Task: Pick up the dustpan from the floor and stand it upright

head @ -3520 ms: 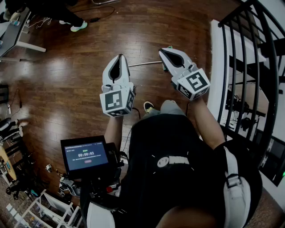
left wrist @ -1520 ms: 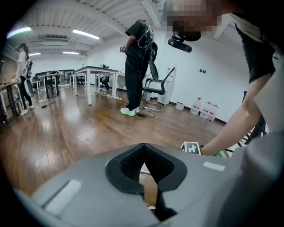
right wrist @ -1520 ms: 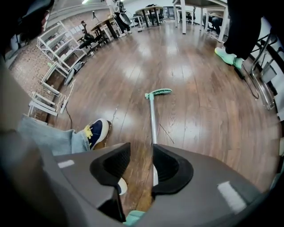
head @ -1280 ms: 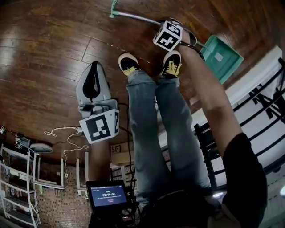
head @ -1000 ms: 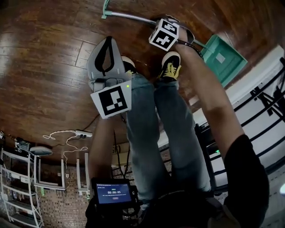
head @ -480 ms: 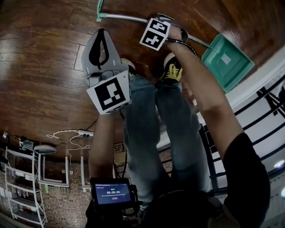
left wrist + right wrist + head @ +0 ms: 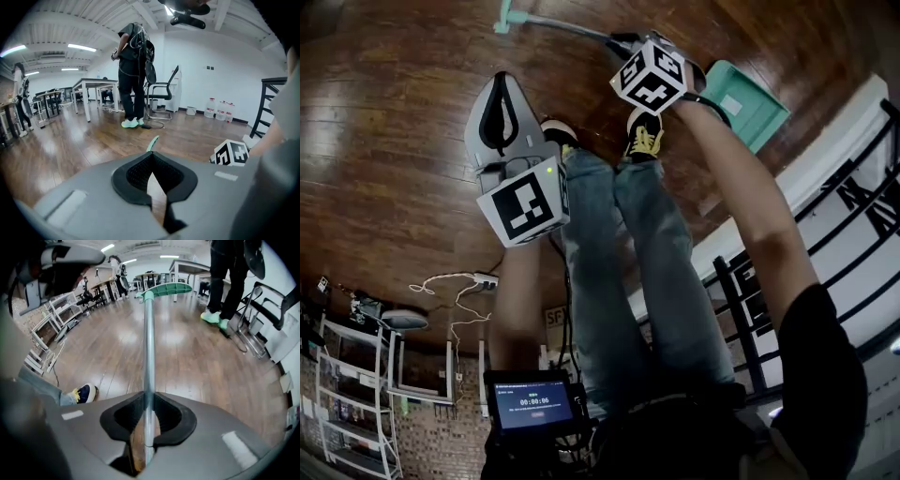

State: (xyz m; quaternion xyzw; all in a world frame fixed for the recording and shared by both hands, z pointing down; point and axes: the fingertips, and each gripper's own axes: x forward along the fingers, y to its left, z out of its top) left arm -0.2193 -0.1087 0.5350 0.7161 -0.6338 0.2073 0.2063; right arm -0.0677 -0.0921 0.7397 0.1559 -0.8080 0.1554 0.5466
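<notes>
The dustpan has a green pan (image 7: pixel 748 101), a long metal pole (image 7: pixel 567 25) and a green grip end (image 7: pixel 502 19). My right gripper (image 7: pixel 623 42) points steeply down at the pole beside the pan. Its jaws are closing, and the pads press on the pole (image 7: pixel 149 343) that runs between them out to the green grip (image 7: pixel 164 289). My left gripper (image 7: pixel 500 80) hangs to the left above the floor, shut and holding nothing. In the left gripper view its jaws (image 7: pixel 152 157) meet, with the green grip's tip (image 7: pixel 152 143) just beyond.
My two shoes (image 7: pixel 642 136) stand right under the pole. A white ledge with a black railing (image 7: pixel 825 187) runs along the right. A person (image 7: pixel 133 70), an office chair (image 7: pixel 161 96) and tables stand further off. Shelves and a power strip (image 7: pixel 478 278) are behind me.
My right gripper has shut on the pole and risen with it; the pan has shifted up and left in the head view. The left gripper has also risen.
</notes>
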